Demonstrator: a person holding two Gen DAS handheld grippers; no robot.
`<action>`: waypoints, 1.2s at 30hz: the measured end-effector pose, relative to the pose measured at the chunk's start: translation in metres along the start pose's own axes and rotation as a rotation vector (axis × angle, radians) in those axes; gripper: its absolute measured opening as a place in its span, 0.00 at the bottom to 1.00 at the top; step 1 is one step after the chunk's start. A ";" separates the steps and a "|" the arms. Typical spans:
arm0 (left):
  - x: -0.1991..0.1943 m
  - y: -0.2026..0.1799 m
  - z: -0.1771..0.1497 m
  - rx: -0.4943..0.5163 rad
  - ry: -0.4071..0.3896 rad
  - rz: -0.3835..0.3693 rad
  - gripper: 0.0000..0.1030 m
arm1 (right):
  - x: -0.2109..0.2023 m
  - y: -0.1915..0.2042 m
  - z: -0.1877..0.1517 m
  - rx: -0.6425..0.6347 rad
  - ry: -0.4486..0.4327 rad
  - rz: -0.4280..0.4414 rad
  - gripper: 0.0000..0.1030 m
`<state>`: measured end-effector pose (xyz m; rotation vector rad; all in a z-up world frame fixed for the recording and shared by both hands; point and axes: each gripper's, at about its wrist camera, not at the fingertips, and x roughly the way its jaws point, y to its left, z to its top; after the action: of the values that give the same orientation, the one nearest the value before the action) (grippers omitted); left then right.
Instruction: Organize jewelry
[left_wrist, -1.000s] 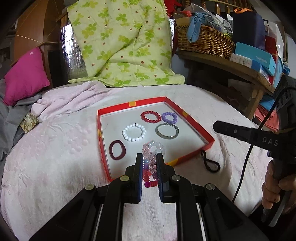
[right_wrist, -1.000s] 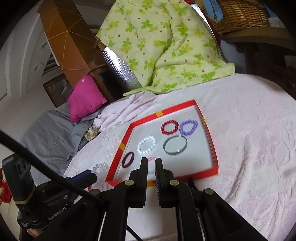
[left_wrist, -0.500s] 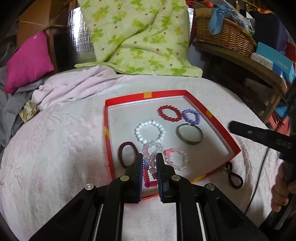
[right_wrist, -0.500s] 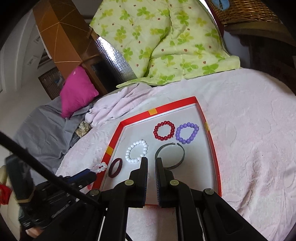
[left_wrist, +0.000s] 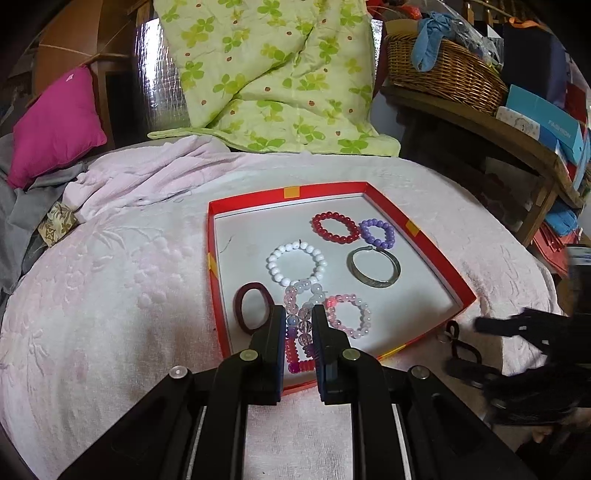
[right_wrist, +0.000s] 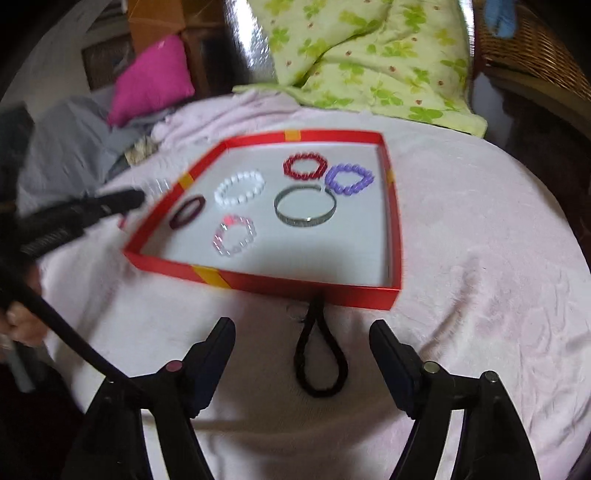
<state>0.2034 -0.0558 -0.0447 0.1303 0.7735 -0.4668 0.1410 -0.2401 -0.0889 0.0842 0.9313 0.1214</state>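
Observation:
A red tray (left_wrist: 284, 192) on the pink blanket holds a red bead bracelet (left_wrist: 334, 227), a purple one (left_wrist: 377, 233), a white one (left_wrist: 297, 262), a metal bangle (left_wrist: 373, 266), a maroon hair tie (left_wrist: 253, 310) and a pink bead bracelet (left_wrist: 347, 315). My left gripper (left_wrist: 298, 325) is shut on a bunch of pink and clear bead bracelets (left_wrist: 301, 295) above the tray's near edge. My right gripper (right_wrist: 302, 326) hangs low over the blanket with its jaws opening. A black hair tie (right_wrist: 319, 365) lies between its fingers, untouched, just outside the tray's rim (right_wrist: 295, 282).
A green clover quilt (left_wrist: 273, 74) and a magenta pillow (left_wrist: 55, 125) lie behind the tray. At the right stands a wooden shelf with a wicker basket (left_wrist: 443, 70) and boxes. Grey cloth (right_wrist: 74, 147) is bunched at the left. A hand (right_wrist: 22, 321) grips the left tool.
My right gripper went from shut to wide open and dropped toward the black hair tie. A pink bead bracelet now lies in the tray. My left gripper moved forward over the tray's near edge.

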 end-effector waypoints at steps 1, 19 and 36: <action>0.000 0.000 0.000 0.003 0.001 0.002 0.14 | 0.010 -0.002 0.002 0.004 0.029 0.003 0.59; 0.022 -0.005 -0.002 0.032 0.046 -0.008 0.14 | -0.026 -0.024 0.053 0.252 -0.215 0.125 0.06; 0.017 -0.016 -0.009 0.088 0.044 0.089 0.54 | -0.007 -0.036 0.053 0.336 -0.142 -0.003 0.57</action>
<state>0.2011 -0.0739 -0.0620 0.2567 0.7867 -0.4146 0.1816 -0.2779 -0.0562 0.3976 0.8031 -0.0450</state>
